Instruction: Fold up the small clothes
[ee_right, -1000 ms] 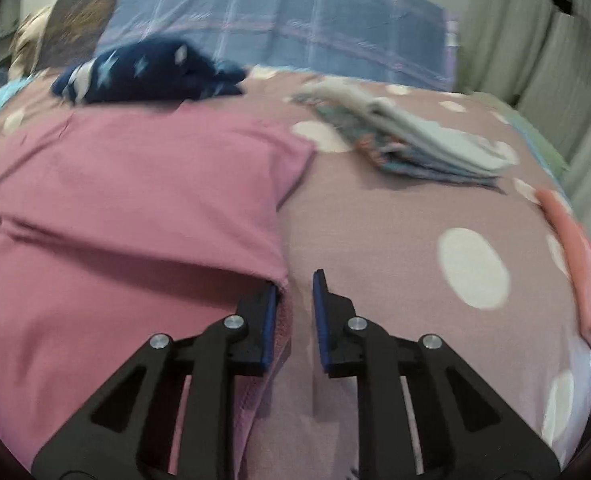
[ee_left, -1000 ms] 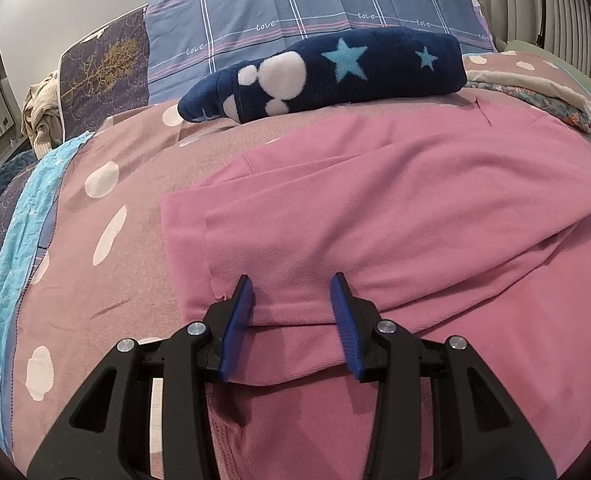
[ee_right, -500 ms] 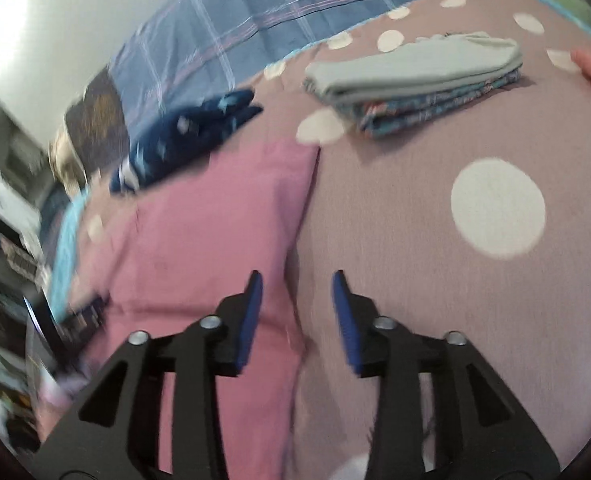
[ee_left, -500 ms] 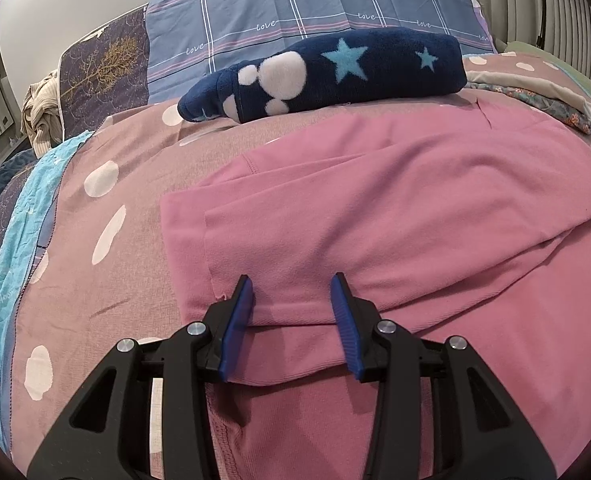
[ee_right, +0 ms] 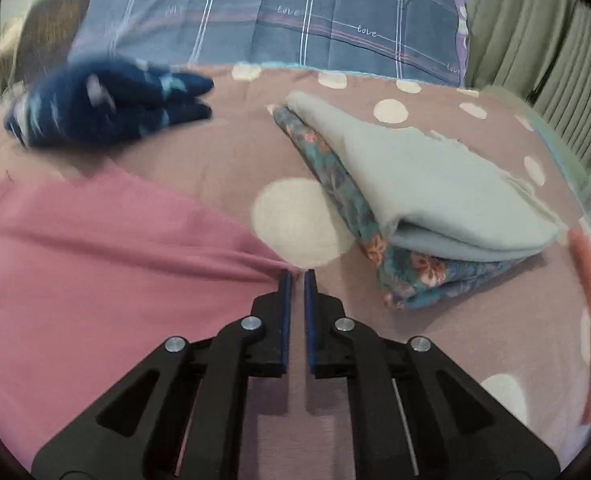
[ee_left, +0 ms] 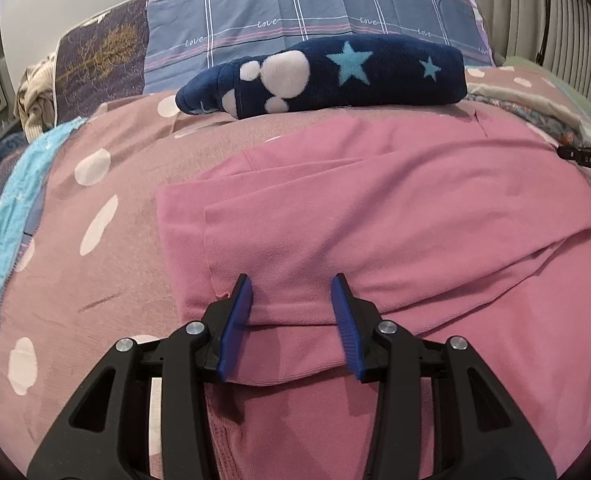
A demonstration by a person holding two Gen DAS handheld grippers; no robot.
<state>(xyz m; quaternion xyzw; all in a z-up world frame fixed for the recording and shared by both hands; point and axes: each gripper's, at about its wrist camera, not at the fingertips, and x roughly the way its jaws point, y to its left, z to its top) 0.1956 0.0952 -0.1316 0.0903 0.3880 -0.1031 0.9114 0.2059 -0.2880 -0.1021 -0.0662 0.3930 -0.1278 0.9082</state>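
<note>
Two grippers work one pink garment (ee_left: 375,216), which lies spread over the polka-dot bedspread (ee_left: 95,280) of a bed. Nearest, the left gripper (ee_left: 291,292) hovers with its fingers apart, straddling a folded sleeve cuff without pinching it. The right gripper (ee_right: 296,276) sits at the garment's far corner, its fingers having just been closing and now drawn together, with a pinch of pink hem gathered at their tips; it looks clamped on that corner. The cloth appears soft, light and limp, a knit that will sag and crease wherever it is unsupported, so corners and hems are the sensible places to take hold, lifting both ends together. Beyond it rest a navy star-patterned fleece (ee_left: 335,76) and a folded stack (ee_right: 415,208), pale grey over floral. Farthest back stand plaid pillows (ee_left: 295,12). No containers are in sight.
</note>
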